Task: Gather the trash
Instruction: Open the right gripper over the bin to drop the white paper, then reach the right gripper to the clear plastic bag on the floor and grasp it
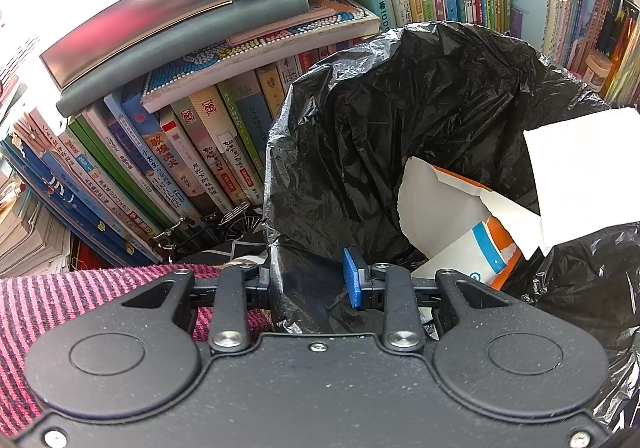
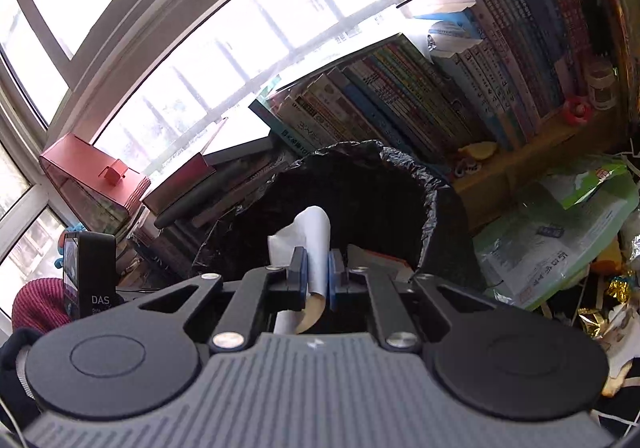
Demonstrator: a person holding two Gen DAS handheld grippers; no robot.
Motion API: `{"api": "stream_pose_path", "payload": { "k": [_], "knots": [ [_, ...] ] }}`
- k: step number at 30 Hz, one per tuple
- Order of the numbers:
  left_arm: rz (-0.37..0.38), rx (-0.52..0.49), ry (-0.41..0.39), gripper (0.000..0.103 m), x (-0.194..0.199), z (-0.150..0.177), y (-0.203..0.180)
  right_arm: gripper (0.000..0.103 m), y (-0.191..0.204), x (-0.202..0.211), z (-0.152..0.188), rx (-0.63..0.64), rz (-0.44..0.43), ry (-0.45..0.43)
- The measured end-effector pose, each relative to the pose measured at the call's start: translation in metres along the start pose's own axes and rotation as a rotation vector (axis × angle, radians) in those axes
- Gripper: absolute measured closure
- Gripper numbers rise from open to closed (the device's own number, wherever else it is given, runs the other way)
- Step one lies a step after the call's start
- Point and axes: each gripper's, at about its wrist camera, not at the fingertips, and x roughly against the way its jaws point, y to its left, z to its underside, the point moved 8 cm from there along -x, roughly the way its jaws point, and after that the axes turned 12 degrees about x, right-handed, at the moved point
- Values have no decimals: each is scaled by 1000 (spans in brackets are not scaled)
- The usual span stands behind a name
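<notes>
A black trash bag point(image 1: 400, 120) fills the middle of the left wrist view with its mouth held up. My left gripper point(image 1: 312, 280) is shut on the bag's near rim, and bunched black plastic sits between the blue pads point(image 1: 354, 280). Inside the bag lies a torn white carton with orange and blue print point(image 1: 476, 232). In the right wrist view my right gripper point(image 2: 318, 278) is shut on a white scrap of paper point(image 2: 308, 236), which stands up in front of the bag's dark opening point(image 2: 360, 208).
Rows of books point(image 1: 192, 152) line the shelves behind the bag, with a stack of boxes point(image 1: 160, 20) on top. A red-striped cloth point(image 1: 80, 300) lies at lower left. Plastic packaging and wrappers point(image 2: 560, 232) lie to the right of the bag. A window point(image 2: 200, 28) lies beyond.
</notes>
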Motion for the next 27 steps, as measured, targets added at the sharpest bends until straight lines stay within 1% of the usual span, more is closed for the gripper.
{"api": "stream_pose_path", "payload": {
  "k": [3,8,16,18,20,22,27],
  "knots": [
    [0,1,0,75,0,0,1,89,1,-5,2,-2,-4,13],
    [-1,0,0,75,0,0,0,83,0,-11,5,-9,-3,25],
    [0,1,0,75,0,0,0,81,-1,-18,8,-13,3,43],
    [0,0,0,75,0,0,0,78,-1,-18,9,-15,3,44],
    [0,0,0,75,0,0,0,70,-2,-18,9,-19,1,44],
    [0,0,0,75,0,0,-1,64,-2,-17,9,-21,2,40],
    [0,0,0,74,0,0,-1,60,-5,-13,7,-21,13,30]
  ]
}}
